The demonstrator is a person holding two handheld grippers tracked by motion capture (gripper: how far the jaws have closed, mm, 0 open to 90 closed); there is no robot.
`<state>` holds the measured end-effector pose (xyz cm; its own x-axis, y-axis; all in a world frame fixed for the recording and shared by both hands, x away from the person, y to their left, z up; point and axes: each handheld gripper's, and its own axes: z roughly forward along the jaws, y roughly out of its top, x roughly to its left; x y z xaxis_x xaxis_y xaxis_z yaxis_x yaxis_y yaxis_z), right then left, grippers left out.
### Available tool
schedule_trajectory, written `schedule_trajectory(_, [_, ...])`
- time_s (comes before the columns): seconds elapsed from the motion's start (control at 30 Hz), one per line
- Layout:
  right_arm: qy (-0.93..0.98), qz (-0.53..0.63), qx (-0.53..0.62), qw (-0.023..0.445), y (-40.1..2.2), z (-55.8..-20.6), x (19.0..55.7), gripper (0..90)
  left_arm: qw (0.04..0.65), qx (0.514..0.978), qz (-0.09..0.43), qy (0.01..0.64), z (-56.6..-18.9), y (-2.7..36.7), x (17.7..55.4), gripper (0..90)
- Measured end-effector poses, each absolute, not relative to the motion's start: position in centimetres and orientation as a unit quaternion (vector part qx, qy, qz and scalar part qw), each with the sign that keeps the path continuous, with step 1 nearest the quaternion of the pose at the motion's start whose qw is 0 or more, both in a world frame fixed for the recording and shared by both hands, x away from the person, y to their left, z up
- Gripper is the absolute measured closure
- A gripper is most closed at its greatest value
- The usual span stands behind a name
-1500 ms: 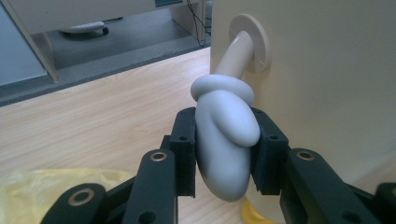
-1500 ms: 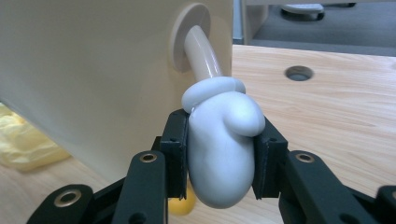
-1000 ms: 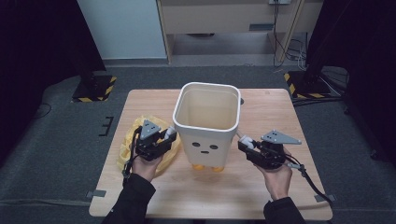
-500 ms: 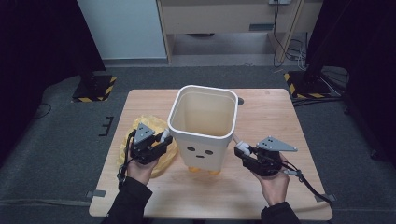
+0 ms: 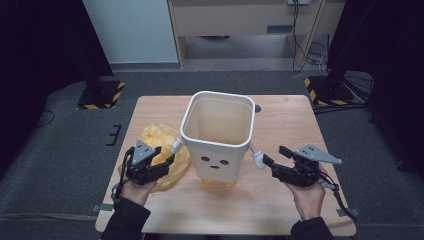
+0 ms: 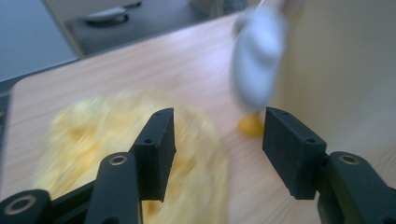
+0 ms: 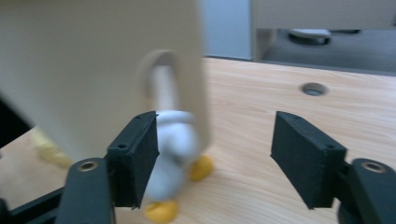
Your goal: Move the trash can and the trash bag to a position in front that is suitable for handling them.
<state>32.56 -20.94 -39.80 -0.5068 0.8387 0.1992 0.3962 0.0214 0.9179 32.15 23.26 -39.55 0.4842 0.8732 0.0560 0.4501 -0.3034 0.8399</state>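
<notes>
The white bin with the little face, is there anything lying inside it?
No, the high view looks straight into the white bin and shows only its bare cream walls and bottom.

On the table (image 5: 280,120) stands one bin (image 5: 218,135). One yellow bag (image 5: 162,150) lies left of it. Two grippers flank the bin: left (image 5: 167,159), right (image 5: 272,161).

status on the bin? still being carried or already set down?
Done: the white bin stands upright on its yellow feet on the table. In hand: nothing; the left gripper and right gripper have just been opening, jaws apart beside the bin's white arms, none between the pads. Left: probably the yellow bag, lying crumpled beside the bin, not lining it.
</notes>
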Motion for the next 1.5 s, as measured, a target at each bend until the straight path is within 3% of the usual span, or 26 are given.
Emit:
schedule_trajectory(0.33, [0.656, 0.519, 0.508, 0.205, -26.8, -44.8, 34.7, 16.6, 0.369, 0.749, 0.274, 0.478, -43.4, 28.1, 31.8, 29.9])
schedule_trajectory(0.47, [0.722, 0.415, 0.503, 0.231, -27.8, -47.6, 36.1, 11.7, 0.367, 0.740, 0.273, 0.493, -45.2, 29.3, 32.2, 26.0])
schedule_trajectory(0.77, [0.739, 0.324, 0.562, 0.183, -30.1, -51.9, 37.0, 2.9, 0.349, 0.718, 0.282, 0.532, -47.6, 32.2, 33.0, 20.0])
schedule_trajectory(0.9, [0.739, 0.297, 0.575, 0.187, -29.5, -52.3, 37.3, 2.6, 0.333, 0.724, 0.274, 0.538, -48.6, 32.8, 33.4, 19.8])
schedule_trajectory(0.97, [0.741, 0.286, 0.584, 0.167, -29.3, -52.5, 37.6, 2.2, 0.327, 0.722, 0.265, 0.548, -49.1, 33.2, 33.6, 19.4])
schedule_trajectory(1.23, [0.761, 0.263, 0.560, 0.193, -28.3, -53.0, 37.7, 0.7, 0.306, 0.742, 0.243, 0.544, -50.0, 32.8, 33.5, 20.2])
schedule_trajectory(1.4, [0.761, 0.271, 0.556, 0.194, -28.1, -53.1, 37.5, 0.7, 0.370, 0.696, 0.262, 0.557, -48.5, 33.2, 32.8, 20.2])
schedule_trajectory(1.5, [0.763, 0.275, 0.551, 0.197, -28.2, -53.1, 37.6, 0.7, 0.379, 0.677, 0.283, 0.564, -47.9, 33.4, 33.3, 20.3])
